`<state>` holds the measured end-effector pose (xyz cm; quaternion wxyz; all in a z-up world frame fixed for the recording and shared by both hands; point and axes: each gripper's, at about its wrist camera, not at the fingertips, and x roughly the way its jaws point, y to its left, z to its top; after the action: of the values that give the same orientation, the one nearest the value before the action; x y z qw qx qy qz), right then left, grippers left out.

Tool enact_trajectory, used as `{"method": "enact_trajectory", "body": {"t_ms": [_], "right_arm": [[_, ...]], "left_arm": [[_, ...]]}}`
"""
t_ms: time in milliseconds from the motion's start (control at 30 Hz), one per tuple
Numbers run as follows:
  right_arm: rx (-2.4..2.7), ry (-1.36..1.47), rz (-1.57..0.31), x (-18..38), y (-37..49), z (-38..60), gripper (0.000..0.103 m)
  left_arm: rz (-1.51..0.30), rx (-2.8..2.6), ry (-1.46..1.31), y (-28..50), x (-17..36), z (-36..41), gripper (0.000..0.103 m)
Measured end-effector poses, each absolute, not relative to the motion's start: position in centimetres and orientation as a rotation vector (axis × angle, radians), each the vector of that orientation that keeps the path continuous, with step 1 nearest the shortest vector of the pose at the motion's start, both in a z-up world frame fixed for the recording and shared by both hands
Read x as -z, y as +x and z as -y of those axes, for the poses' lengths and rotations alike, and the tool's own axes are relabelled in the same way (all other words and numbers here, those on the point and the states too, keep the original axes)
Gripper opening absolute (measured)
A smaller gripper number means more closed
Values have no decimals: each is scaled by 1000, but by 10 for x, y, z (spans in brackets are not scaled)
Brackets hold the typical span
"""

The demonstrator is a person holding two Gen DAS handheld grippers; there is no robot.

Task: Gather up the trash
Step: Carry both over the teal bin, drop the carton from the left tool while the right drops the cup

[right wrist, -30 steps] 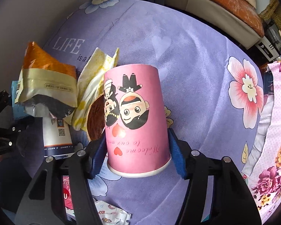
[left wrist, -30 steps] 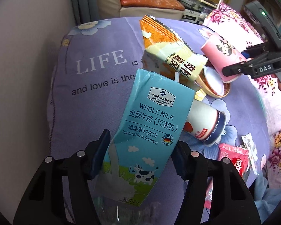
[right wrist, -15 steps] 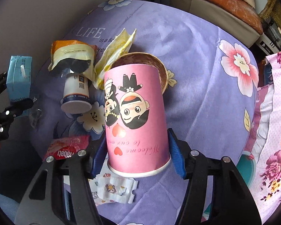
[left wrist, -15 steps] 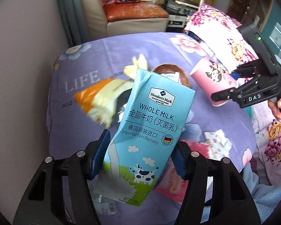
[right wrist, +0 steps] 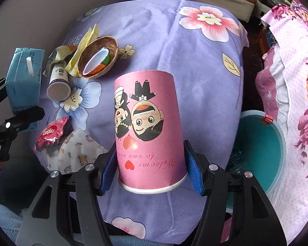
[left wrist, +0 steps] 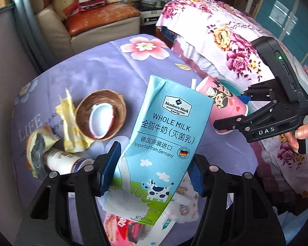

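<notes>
My left gripper point(left wrist: 154, 172) is shut on a blue whole-milk carton point(left wrist: 160, 143) and holds it above the purple-clothed table point(left wrist: 104, 67); the carton also shows in the right wrist view point(right wrist: 23, 82). My right gripper point(right wrist: 151, 170) is shut on a pink paper cup point(right wrist: 147, 123) with cartoon figures, held upside down; the cup shows in the left wrist view point(left wrist: 223, 106) at the table's right edge. A teal bin point(right wrist: 260, 153) stands just right of the cup, beside the table.
On the table lie a brown bowl point(right wrist: 98, 59) with a white lid in it, a yellow wrapper point(left wrist: 69, 123), a small white bottle point(right wrist: 58, 82), a red snack packet point(right wrist: 51, 133) and a patterned face mask point(right wrist: 76, 151). A floral-covered bed point(right wrist: 293, 82) is at right.
Both grippers have lifted and drawn back towards the table's right side with their loads. The pink cup now sits close to the teal bin, which has come into view.
</notes>
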<state>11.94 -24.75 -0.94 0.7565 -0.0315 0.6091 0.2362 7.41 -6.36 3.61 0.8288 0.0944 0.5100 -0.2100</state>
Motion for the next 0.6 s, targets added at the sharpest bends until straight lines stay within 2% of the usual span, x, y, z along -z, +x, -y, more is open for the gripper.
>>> {"method": "enact_trajectory", "body": {"t_ms": [600], "right_arm": [[-252,146,-1314,31,94,437,58]], "left_arm": [[-1171,659,354,98,20,261,62]]}}
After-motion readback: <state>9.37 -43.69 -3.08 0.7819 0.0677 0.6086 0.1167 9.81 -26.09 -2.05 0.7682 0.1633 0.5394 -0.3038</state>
